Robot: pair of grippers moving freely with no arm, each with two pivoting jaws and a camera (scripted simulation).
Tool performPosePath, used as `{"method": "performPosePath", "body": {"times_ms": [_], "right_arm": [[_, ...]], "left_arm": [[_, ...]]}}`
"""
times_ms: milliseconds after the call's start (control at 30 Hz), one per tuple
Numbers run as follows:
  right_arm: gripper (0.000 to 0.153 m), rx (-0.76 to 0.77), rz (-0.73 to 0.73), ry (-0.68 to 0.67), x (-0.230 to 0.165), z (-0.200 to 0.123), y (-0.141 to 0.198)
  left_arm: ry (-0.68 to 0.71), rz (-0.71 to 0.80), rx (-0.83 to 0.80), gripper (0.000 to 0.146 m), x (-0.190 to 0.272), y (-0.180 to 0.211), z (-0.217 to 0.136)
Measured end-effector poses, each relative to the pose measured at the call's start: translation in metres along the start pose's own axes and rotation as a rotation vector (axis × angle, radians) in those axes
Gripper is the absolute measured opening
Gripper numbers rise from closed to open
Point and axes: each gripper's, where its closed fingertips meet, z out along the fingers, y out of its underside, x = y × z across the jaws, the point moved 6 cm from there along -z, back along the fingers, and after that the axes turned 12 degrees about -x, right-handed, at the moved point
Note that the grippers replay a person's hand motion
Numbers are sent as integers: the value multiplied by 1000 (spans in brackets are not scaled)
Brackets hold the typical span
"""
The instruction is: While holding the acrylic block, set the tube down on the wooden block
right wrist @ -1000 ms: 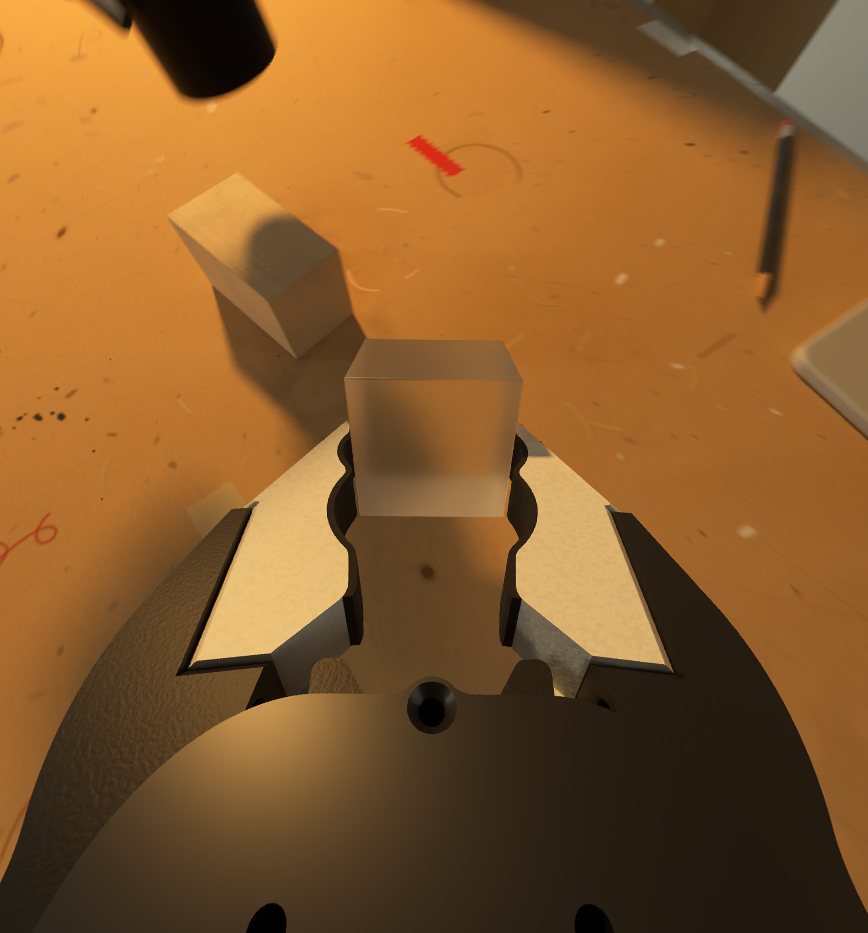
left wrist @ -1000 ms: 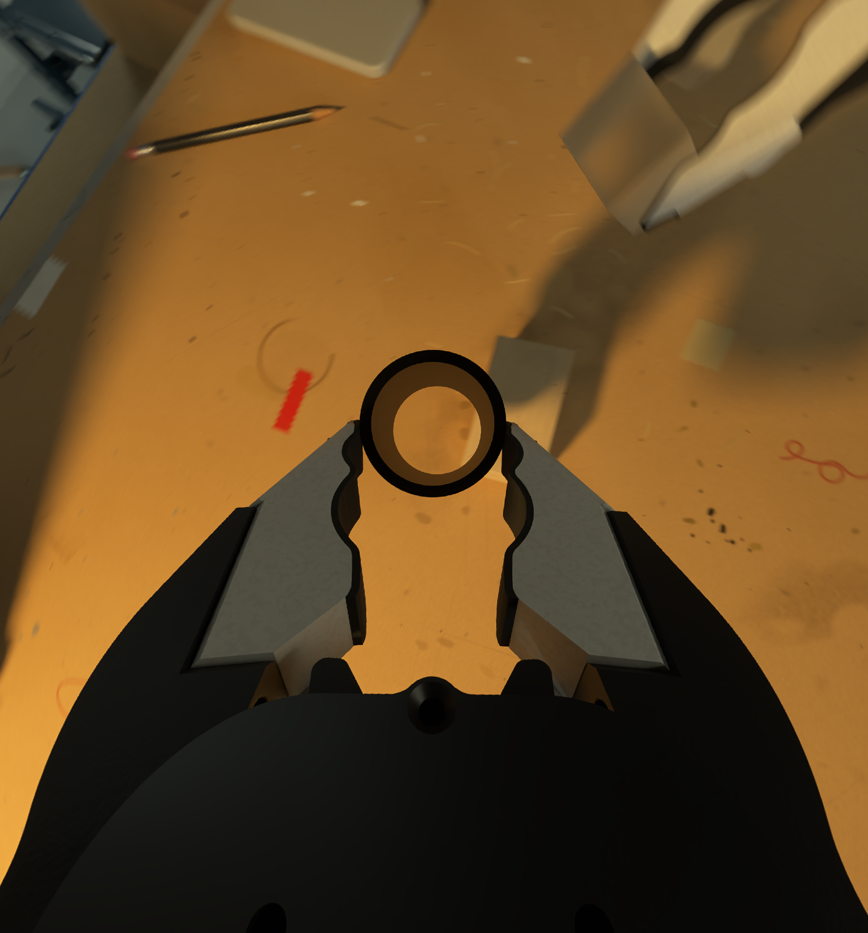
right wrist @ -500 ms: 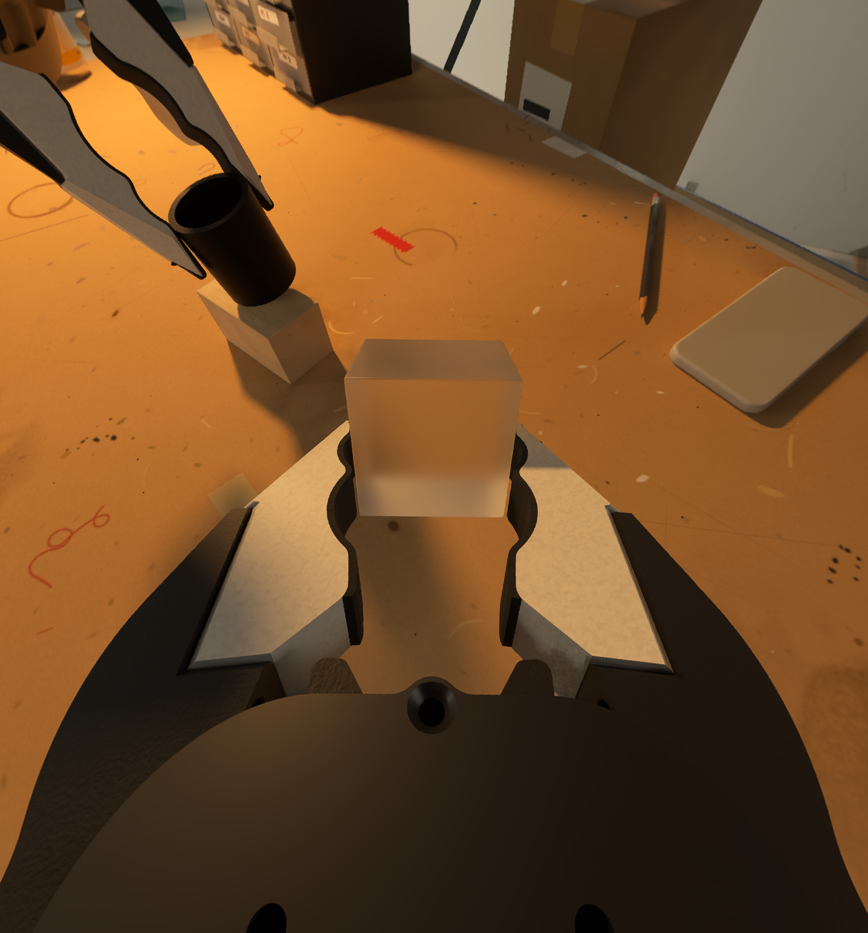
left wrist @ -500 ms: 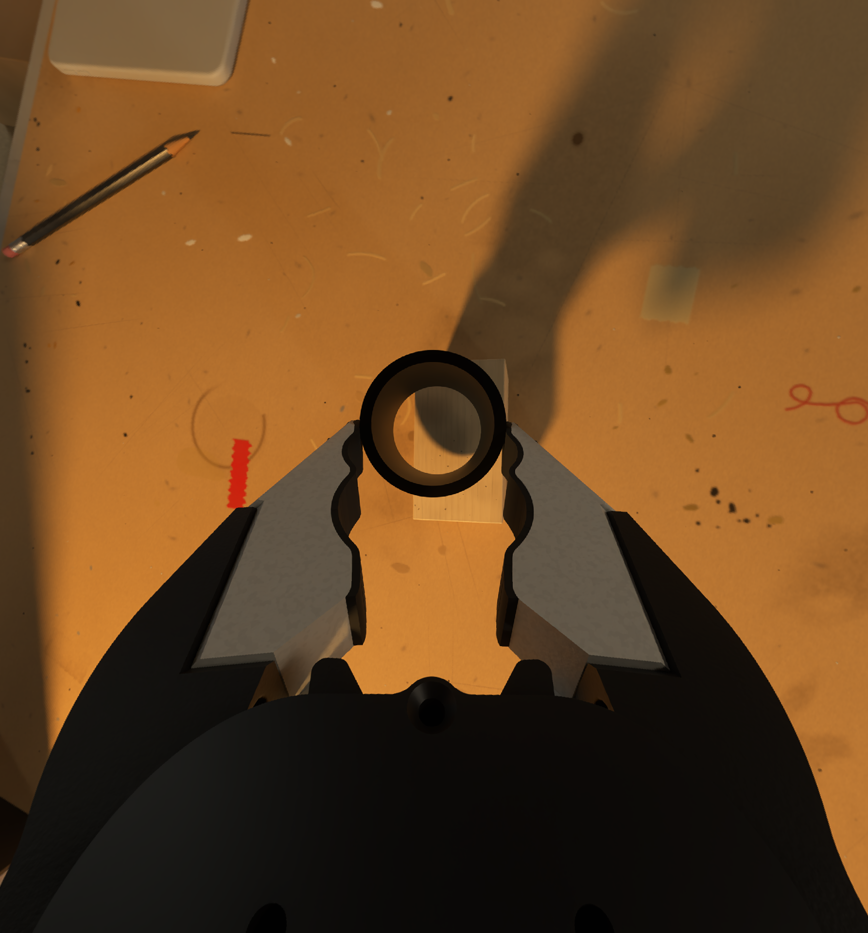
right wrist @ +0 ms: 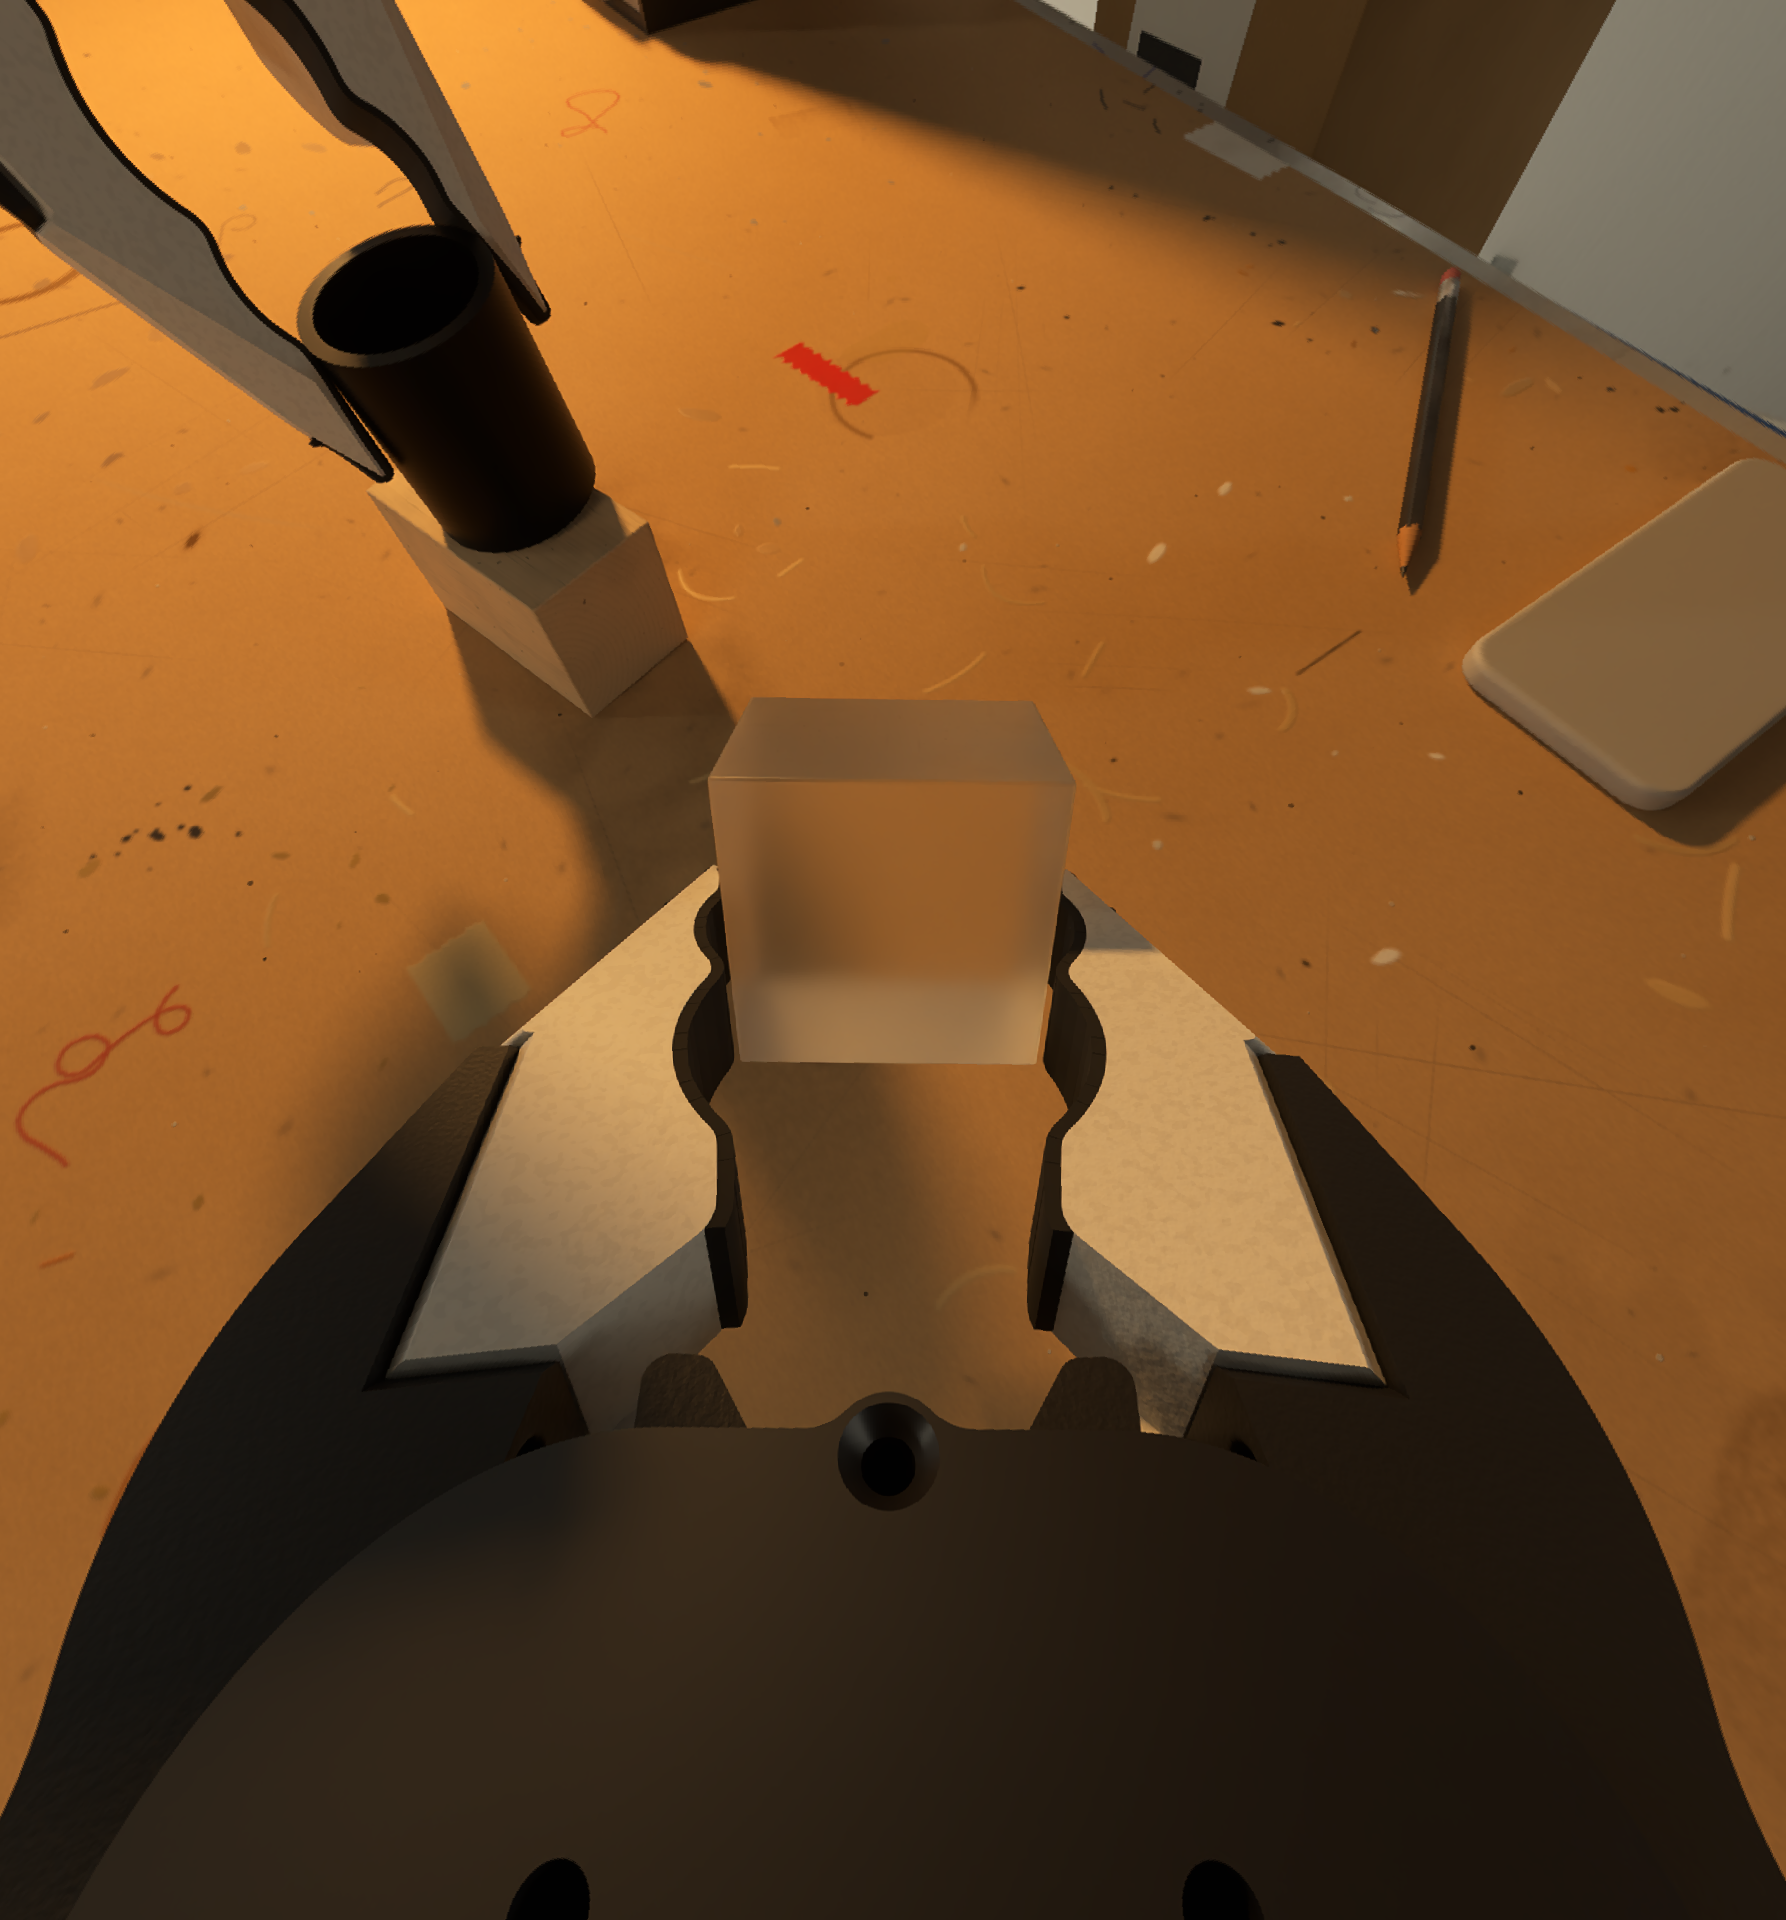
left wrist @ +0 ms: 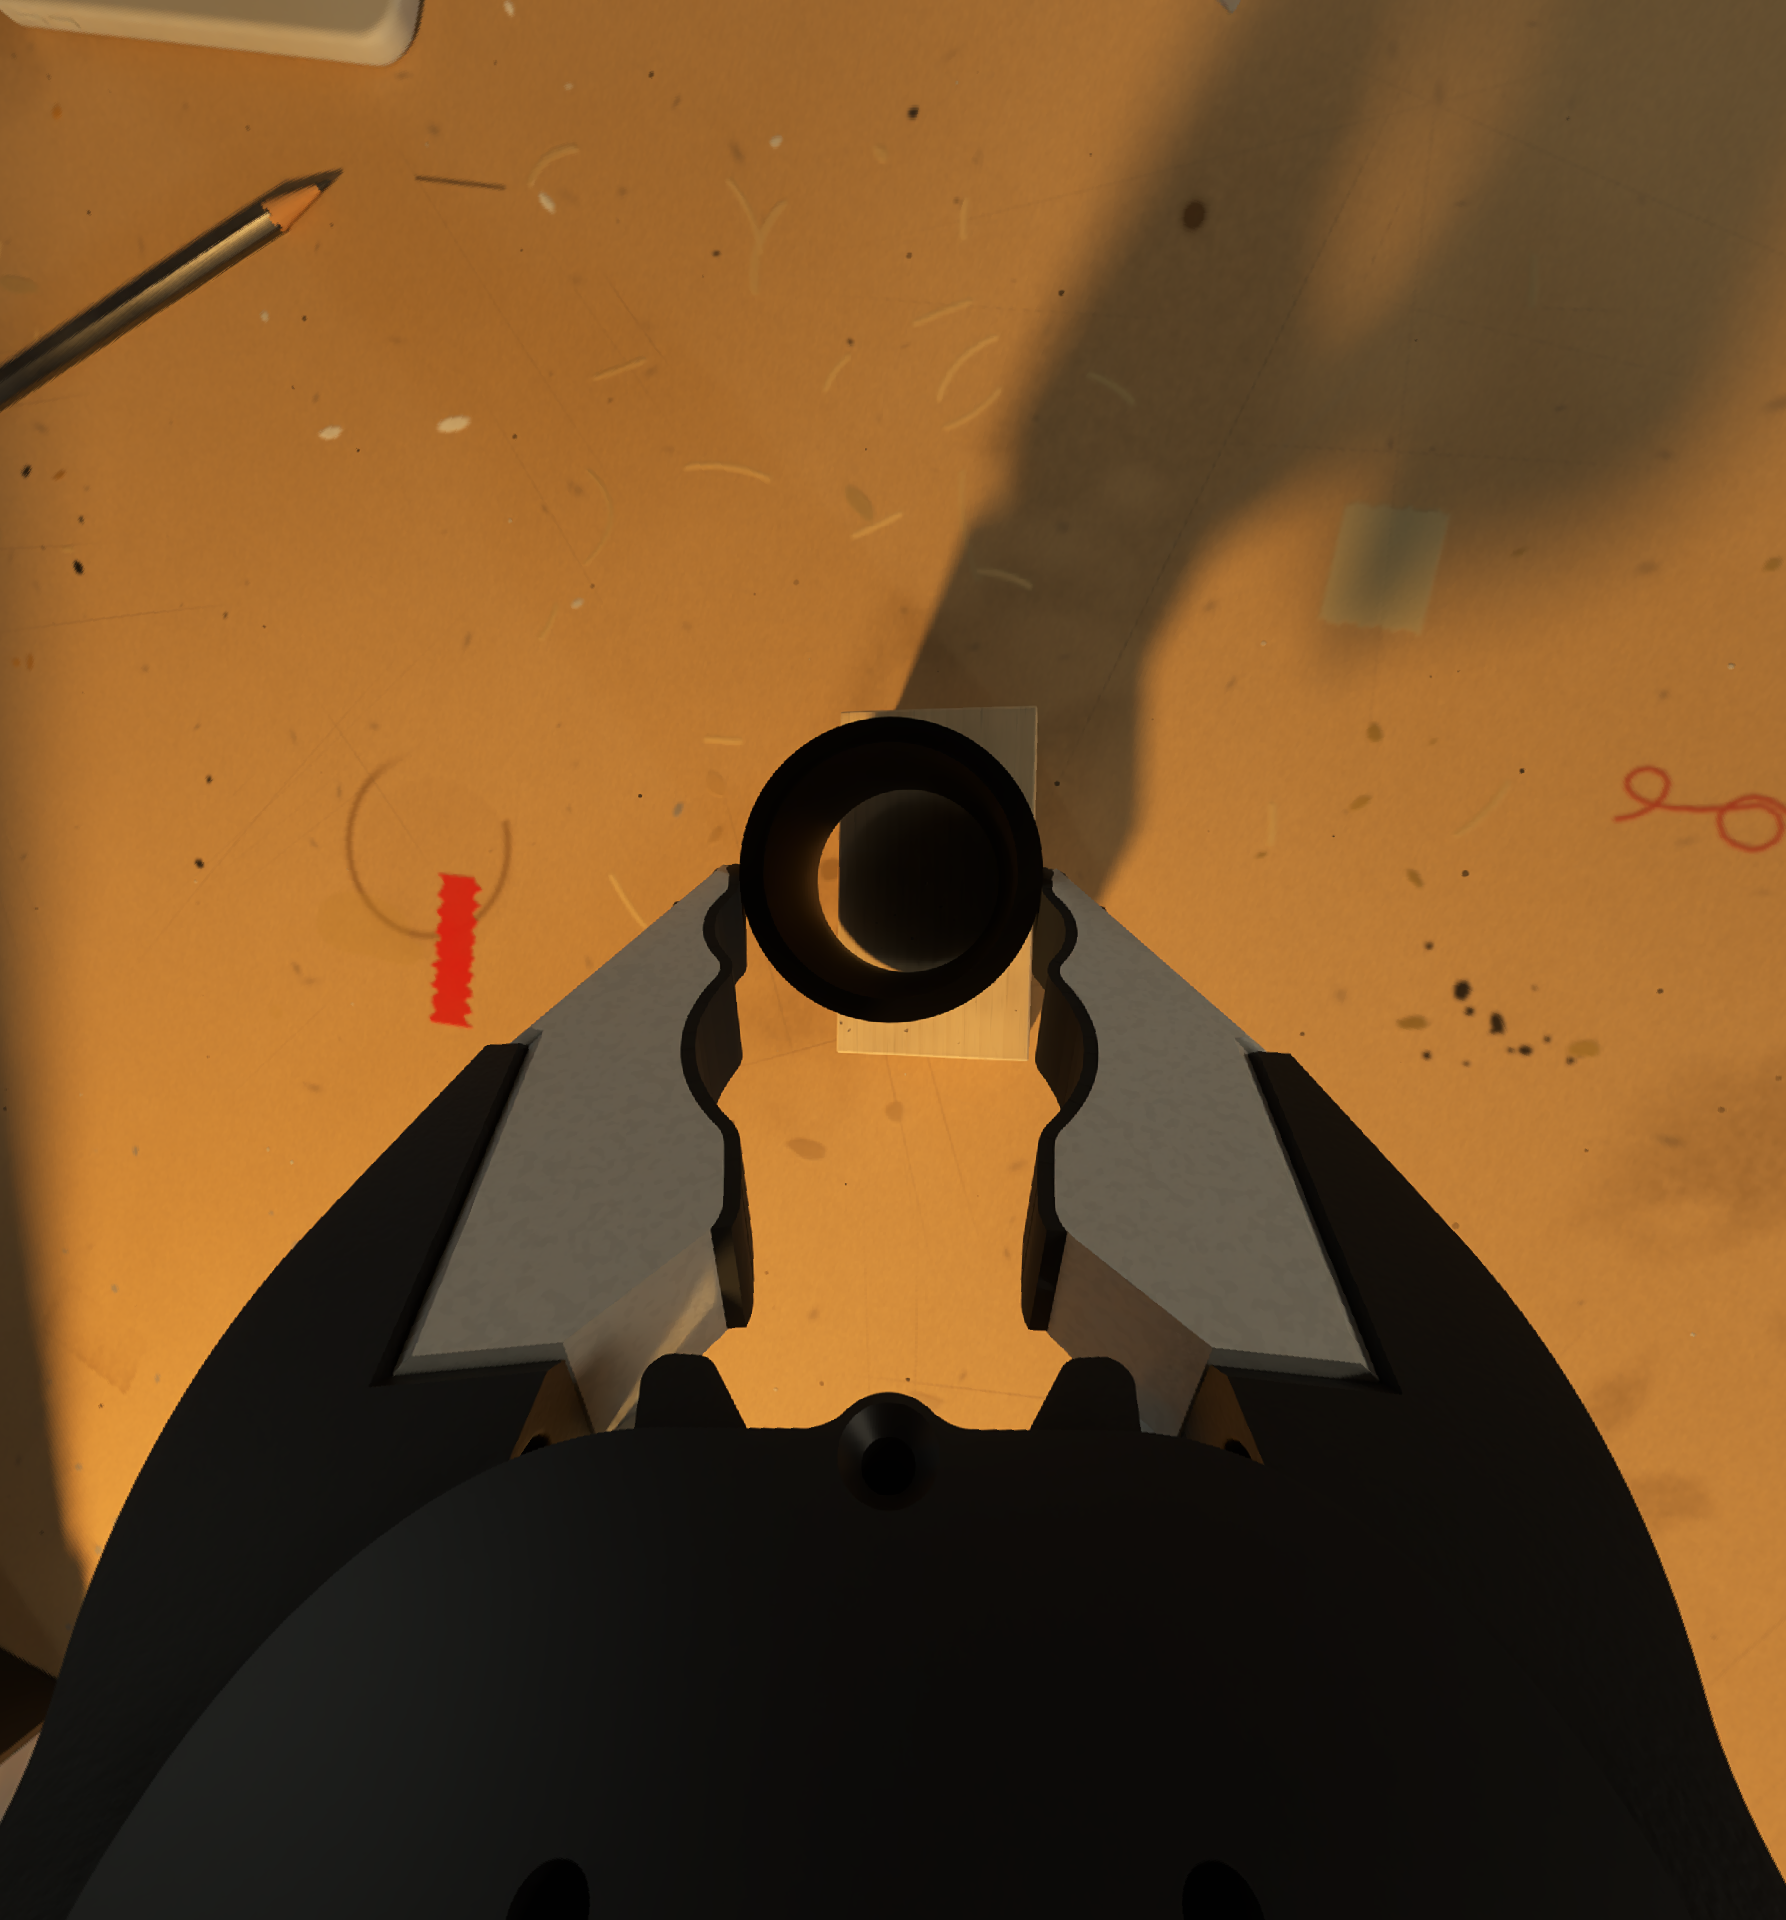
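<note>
Gripping the black tube [right wrist: 447,390] near its rim, my left tongs [right wrist: 432,374] rest its lower end on the wooden block [right wrist: 556,603] on the bench [right wrist: 1076,582]. My right tongs [right wrist: 887,914] clamp the frosted acrylic block [right wrist: 889,883], held nearby above the bench.

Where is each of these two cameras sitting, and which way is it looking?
Left wrist view: on the left gripper, looking straight down through the black tube onto the wooden block; own fingers show.
Right wrist view: on the right gripper, looking slantwise across the table; own fingers clamp the acrylic block.
Both show tube, wooden block, pencil.
</note>
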Motion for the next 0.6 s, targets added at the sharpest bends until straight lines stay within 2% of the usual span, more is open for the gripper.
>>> {"method": "performPosePath", "body": {"times_ms": [67,167,267,367,467,533,600], "right_arm": [[59,-8,2,-4,0,2,1],[59,-19,-2,-7,-1,3,2],[59,-7,-7,-17,-2,3,1],[59,42,-22,-64,-10,-2,-8],[59,147,-86,-176,-36,-14,-42],[59,207,-205,-236,-61,-17,-72],[59,194,-336,-259,-81,-11,-99]], "left_arm": [[-1,5,3,56,0,0,0],[-28,-30,10,80,-3,1,2],[-7,-55,64,85,-7,6,-9],[-28,-103,129,84,-16,25,-35],[-76,-175,203,84,-27,55,-64],[-113,-243,288,83,-36,71,-83],[-139,-314,410,80,-44,80,-100]]}}
